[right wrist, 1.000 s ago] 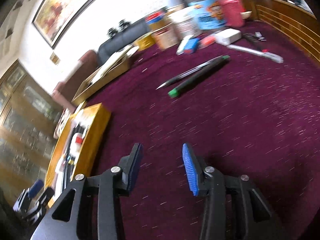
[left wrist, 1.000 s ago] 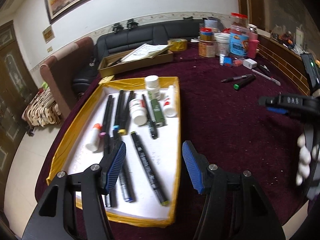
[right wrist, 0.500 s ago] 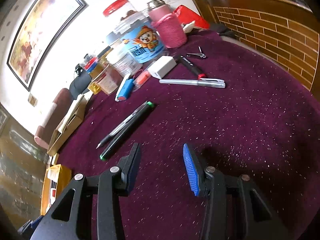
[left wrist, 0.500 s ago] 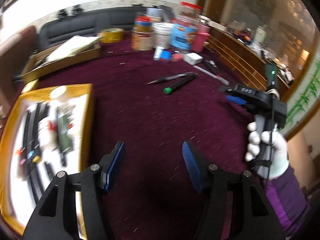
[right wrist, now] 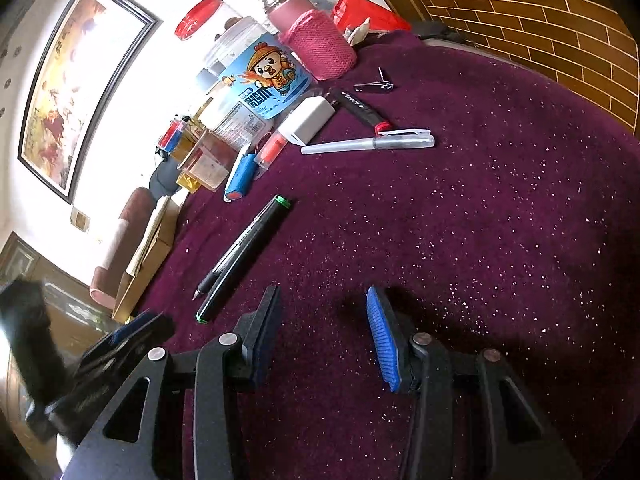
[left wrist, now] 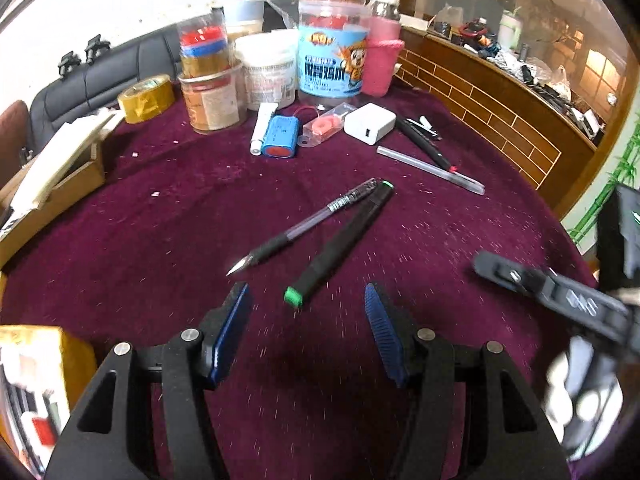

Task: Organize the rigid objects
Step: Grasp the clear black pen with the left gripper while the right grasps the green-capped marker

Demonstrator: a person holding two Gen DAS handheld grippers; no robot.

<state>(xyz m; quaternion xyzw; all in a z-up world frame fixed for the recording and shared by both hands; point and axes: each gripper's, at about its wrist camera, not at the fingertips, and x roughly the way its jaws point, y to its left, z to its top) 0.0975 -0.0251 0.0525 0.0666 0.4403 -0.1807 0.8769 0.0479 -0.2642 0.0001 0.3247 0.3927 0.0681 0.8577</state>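
A black marker with green ends [left wrist: 340, 244] lies on the purple tablecloth beside a black gel pen [left wrist: 304, 228]. My left gripper [left wrist: 306, 295] hangs open just above the marker's near green cap, which sits between the blue pads without touching them. The marker [right wrist: 244, 258] and the pen [right wrist: 224, 262] also show in the right wrist view, to the left of my right gripper [right wrist: 323, 300]. Its jaws are opening, with only bare cloth between them. At the bottom left is a corner of the yellow tray [left wrist: 48, 344] holding sorted pens.
Farther back lie a clear white pen [left wrist: 430, 170], a black pen with a red band [left wrist: 424, 146], a white charger [left wrist: 370, 123] and a blue battery pack [left wrist: 280, 138]. Jars, a pink bottle [left wrist: 382, 60], a tape roll [left wrist: 146, 98] and a cardboard box [left wrist: 52, 184] line the back.
My left gripper has swung right, from over the tray to over the marker and pen. The right gripper has turned and come nearer the pens, its jaws slightly wider.
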